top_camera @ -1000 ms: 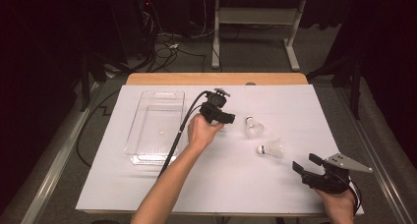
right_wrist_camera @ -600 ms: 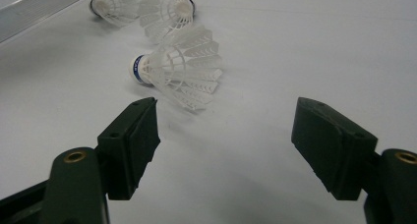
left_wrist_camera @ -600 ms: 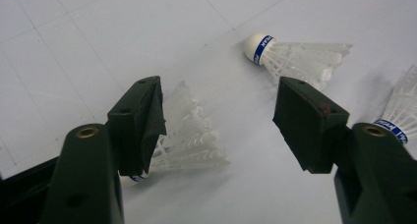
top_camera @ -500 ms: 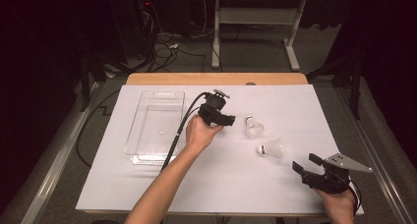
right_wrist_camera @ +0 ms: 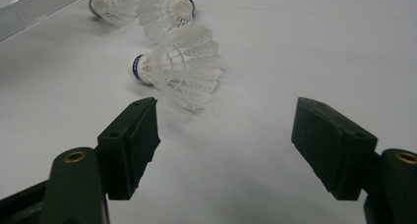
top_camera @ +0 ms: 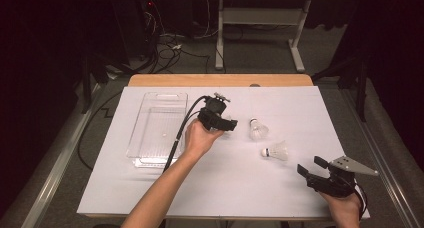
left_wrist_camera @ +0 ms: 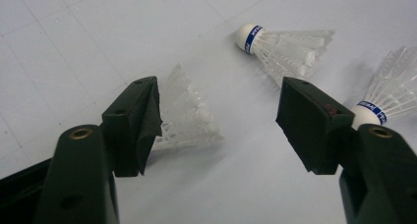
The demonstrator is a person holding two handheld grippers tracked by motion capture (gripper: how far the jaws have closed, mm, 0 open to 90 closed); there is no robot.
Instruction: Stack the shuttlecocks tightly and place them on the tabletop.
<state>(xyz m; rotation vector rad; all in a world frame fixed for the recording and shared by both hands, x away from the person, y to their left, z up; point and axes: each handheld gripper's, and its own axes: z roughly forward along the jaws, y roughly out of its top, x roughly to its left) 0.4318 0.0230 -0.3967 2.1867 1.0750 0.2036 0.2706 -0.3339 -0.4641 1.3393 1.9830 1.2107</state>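
- Left gripper view: a white shuttlecock [left_wrist_camera: 184, 113] is seen lying on its side on the bench [left_wrist_camera: 74, 42], its feather skirt touching or just inside the left jaw; the jaws are spread wide and nothing is pinched.
- Two more shuttlecocks are seen beyond it, one with a blue-banded cork [left_wrist_camera: 280, 44] and another [left_wrist_camera: 388, 98] partly hidden behind the right jaw.
- The shuttlecock is judged very light and fragile: the skirt is thin and springy and would be crushed or bent by a hard squeeze, while the cork is firm but small and rounded, so it may slip.
- A gentle hold across the skirt close to the cork, or on the cork itself, is judged safest.
- In the high view, the left gripper [top_camera: 226, 124] is held low over the bench beside the clear tray [top_camera: 150, 153], forearm reaching diagonally forward, jaws pointed toward the shuttlecocks.
- The right gripper [top_camera: 310, 169] is rested near the bench's near right edge, well apart from the shuttlecocks, its jaws also spread and empty.
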